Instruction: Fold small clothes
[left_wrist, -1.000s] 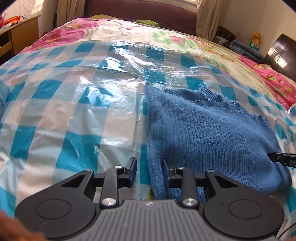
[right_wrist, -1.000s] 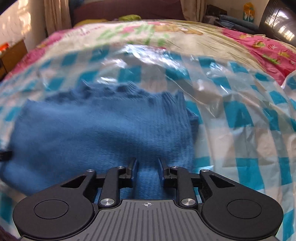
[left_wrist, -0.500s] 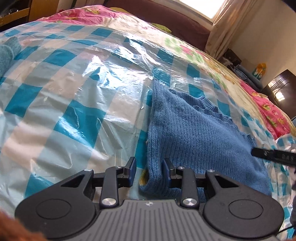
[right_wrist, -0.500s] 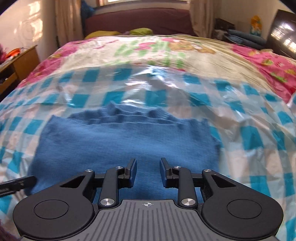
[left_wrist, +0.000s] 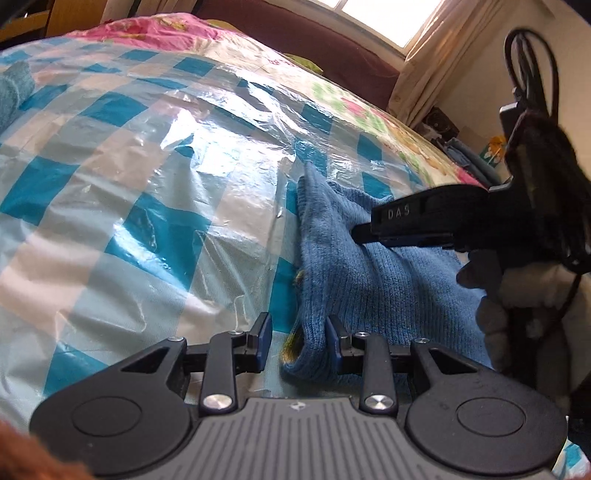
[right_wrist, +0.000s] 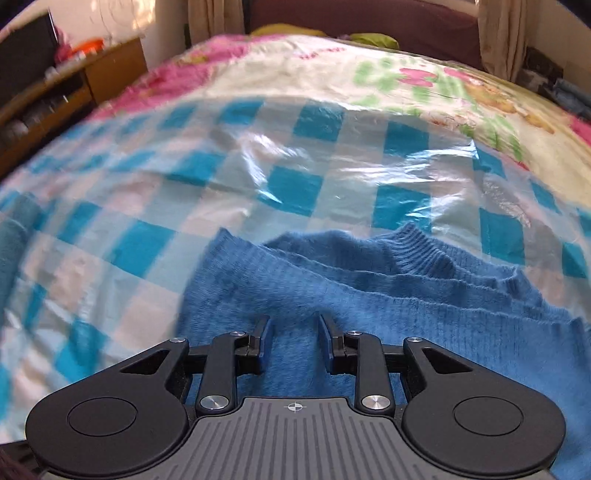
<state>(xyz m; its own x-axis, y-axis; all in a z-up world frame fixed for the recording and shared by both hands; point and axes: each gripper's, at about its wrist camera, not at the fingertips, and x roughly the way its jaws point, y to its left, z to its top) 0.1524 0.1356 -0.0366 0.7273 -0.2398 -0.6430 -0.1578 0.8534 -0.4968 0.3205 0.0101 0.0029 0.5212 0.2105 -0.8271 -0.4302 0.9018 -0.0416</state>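
2 grippers work over 1 blue knitted sweater (left_wrist: 373, 273), which lies on the checked plastic sheet (left_wrist: 122, 192) covering the bed, toward the sheet's near right part in the left wrist view. Left gripper (left_wrist: 297, 341): jaws part open, with the sweater's near rolled edge between them; that edge touches the right pad, the left pad stands clear, so no pinch is shown. Right gripper (right_wrist: 293, 341): jaws part open over the knit, nothing clamped between them; in the left wrist view it reaches in from the right, held by a gloved hand (left_wrist: 517, 295), its tip at a raised ridge of the sweater.

Handling, as a judgement: the knit looks soft, light and limp, with no stiffness of its own; it will sag and bunch when lifted. The glossy sheet beneath is probably slippery, so the sweater may slide rather than crease. Best holds are likely the ribbed collar (right_wrist: 424, 240) and the doubled edges, taken at 2 spread points.

Writing: "DAS" is legible on the right gripper's side in the left wrist view; no other label can be read.
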